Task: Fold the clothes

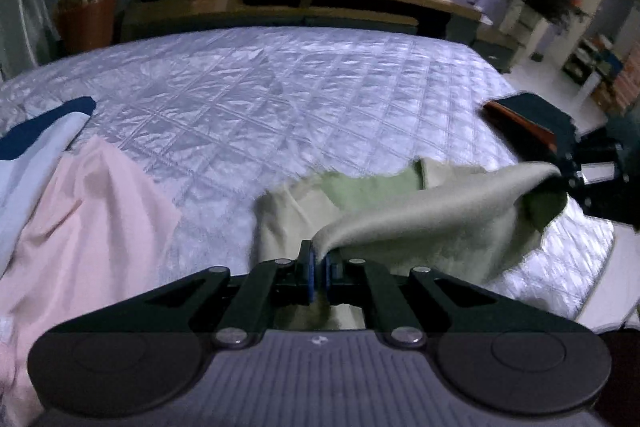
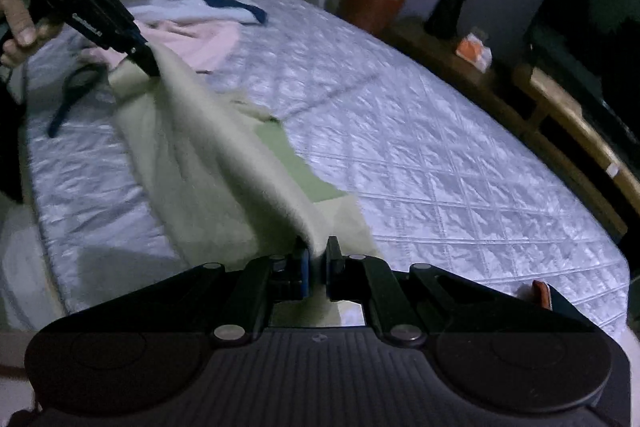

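Hand [image 2: 18, 23] on left tool [image 2: 150, 69], right-wrist view only.

The left gripper [image 1: 319, 269] is held low, its jaws pressed nearly together on a pinched fold of cloth. The right gripper [image 2: 317, 267] is likewise closed on cloth, only a narrow gap being left between its jaws. In the right wrist view the left gripper [image 2: 146, 65] is seen angled downward, gripped by a bare hand [image 2: 18, 23] at the upper left.
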`<state>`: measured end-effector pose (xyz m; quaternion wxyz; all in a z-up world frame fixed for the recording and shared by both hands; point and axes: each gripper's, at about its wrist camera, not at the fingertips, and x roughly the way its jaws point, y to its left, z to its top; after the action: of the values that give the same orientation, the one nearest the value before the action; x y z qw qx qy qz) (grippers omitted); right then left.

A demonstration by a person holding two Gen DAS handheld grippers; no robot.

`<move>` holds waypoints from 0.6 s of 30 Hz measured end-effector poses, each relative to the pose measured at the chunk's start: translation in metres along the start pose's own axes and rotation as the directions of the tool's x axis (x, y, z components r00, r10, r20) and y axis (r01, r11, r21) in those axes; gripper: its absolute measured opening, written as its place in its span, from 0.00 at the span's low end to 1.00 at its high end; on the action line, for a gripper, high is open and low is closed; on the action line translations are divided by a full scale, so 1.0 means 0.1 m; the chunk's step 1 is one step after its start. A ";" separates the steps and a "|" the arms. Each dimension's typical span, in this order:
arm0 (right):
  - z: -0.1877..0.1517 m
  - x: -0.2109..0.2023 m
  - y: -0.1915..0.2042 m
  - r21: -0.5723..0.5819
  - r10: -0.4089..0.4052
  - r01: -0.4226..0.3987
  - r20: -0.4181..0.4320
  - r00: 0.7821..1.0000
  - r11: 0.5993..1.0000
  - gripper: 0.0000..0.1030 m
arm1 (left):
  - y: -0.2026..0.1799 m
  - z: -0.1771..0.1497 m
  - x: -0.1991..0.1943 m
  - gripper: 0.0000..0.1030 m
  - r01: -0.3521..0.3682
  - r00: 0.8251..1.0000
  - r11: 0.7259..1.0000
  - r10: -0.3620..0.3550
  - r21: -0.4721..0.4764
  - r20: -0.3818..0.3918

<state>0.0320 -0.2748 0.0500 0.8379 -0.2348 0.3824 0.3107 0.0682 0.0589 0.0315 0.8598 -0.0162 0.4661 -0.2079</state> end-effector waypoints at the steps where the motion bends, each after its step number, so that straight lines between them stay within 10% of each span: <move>1: 0.00 0.11 -0.08 0.017 0.001 -0.001 -0.010 1.000 1.000 0.09 | 0.04 0.07 0.11 0.05 -0.001 1.000 1.000 0.001 -0.006 -0.008; 9: -0.09 0.80 -0.50 0.132 0.013 -0.002 -0.082 0.997 0.991 0.09 | 0.24 0.20 0.80 0.08 -0.027 0.999 0.998 0.024 -0.061 -0.045; 14: -0.21 0.95 -0.55 0.222 0.001 0.017 -0.081 0.997 0.975 0.13 | 0.46 0.15 0.88 0.29 -0.005 1.000 0.980 0.002 -0.197 -0.015; 18: -0.23 0.83 -0.50 0.256 -0.168 0.184 -0.086 0.982 0.949 0.50 | 0.43 0.20 0.79 0.35 -0.049 0.999 0.980 0.052 -0.191 0.012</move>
<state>0.0985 -0.2961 -0.0207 0.8735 -0.1646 0.4239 0.1739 0.1373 0.0647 -0.0295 0.8633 -0.0885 0.4767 -0.1401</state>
